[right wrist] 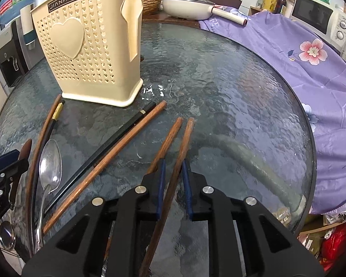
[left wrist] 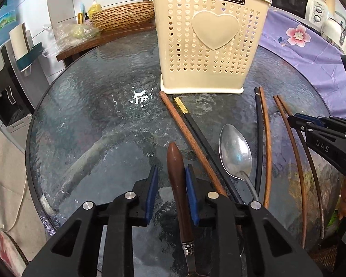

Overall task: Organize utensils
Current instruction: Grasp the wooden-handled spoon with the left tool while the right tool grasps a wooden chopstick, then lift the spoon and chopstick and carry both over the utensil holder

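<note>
**Both grippers straddling utensils on glass table; holder upright at far side**

Left wrist view, nearest: left gripper [left wrist: 170,192] has its blue pads spread to a moderate gap, with the dark wooden handle of a knife [left wrist: 176,180] lying between them. The handle sits close to the right-hand pad; contact cannot be confirmed, and a clear gap shows on the other side. The knife's metal collar and the start of the blade run back under the gripper body.

Right wrist view, nearest: right gripper [right wrist: 173,185] also has its pads parted. One brown chopstick [right wrist: 181,159] of a pair passes between the pads; its mate [right wrist: 168,143] lies just outside the pad on the view's left. No firm clamp is visible.

Middle ground: a metal spoon [left wrist: 235,152] lies bowl-up on the glass table [left wrist: 99,115], between a crossed brown-and-black chopstick pair [left wrist: 191,136] on its left and a second black-and-brown pair [left wrist: 264,143] on its right. All point roughly toward the holder.

Farther: a cream plastic utensil holder [left wrist: 207,46], perforated with small hearts and bearing one large raised heart, stands upright on the table. The chopstick tips end just short of its base. No utensil is visible in it.

Beyond: a purple floral cloth [right wrist: 299,53] drapes to the right, with a microwave [right wrist: 316,16] behind it.
</note>
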`<control>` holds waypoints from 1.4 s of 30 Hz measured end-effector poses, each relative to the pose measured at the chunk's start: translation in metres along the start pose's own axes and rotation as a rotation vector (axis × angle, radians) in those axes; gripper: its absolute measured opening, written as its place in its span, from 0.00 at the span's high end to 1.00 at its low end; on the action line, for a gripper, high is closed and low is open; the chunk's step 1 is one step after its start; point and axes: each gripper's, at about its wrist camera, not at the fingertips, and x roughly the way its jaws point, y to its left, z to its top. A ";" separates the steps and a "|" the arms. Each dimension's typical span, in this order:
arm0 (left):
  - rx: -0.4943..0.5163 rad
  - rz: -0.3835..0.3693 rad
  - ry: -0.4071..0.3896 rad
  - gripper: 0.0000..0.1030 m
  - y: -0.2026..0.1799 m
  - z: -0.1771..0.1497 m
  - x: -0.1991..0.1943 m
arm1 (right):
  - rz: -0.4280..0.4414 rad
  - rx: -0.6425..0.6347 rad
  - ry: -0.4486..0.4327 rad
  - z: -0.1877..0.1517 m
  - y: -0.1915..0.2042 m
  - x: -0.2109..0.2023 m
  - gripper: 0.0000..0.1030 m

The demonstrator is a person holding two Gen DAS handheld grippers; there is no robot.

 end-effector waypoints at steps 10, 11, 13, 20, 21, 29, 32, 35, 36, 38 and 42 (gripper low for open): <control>-0.019 0.002 -0.012 0.85 0.001 0.004 0.003 | -0.002 0.001 -0.016 -0.002 0.006 0.000 0.91; -0.019 0.003 -0.013 0.85 0.001 0.005 0.003 | 0.001 0.004 -0.018 -0.002 0.006 0.000 0.91; -0.025 -0.002 -0.015 0.85 0.001 0.005 0.004 | 0.008 0.013 -0.021 -0.001 0.004 0.001 0.91; -0.056 -0.024 -0.020 0.85 0.010 0.007 0.003 | 0.048 0.039 -0.040 0.004 -0.007 0.002 0.92; -0.060 -0.027 -0.022 0.85 0.011 0.007 0.002 | 0.052 0.042 -0.046 0.006 -0.010 0.002 0.93; -0.075 -0.035 -0.063 0.85 0.018 0.013 -0.009 | 0.089 0.095 -0.077 0.011 -0.026 -0.003 0.93; -0.084 -0.047 -0.073 0.85 0.021 0.016 -0.012 | 0.140 0.135 -0.094 0.013 -0.034 -0.006 0.93; -0.088 -0.058 -0.085 0.85 0.022 0.019 -0.016 | 0.194 0.180 -0.126 0.017 -0.042 -0.013 0.93; -0.088 -0.057 -0.090 0.85 0.023 0.020 -0.017 | 0.212 0.192 -0.135 0.018 -0.044 -0.015 0.93; -0.087 -0.056 -0.103 0.85 0.025 0.024 -0.021 | 0.264 0.221 -0.160 0.022 -0.050 -0.021 0.93; -0.093 -0.066 -0.128 0.86 0.028 0.029 -0.029 | 0.313 0.227 -0.201 0.022 -0.050 -0.036 0.93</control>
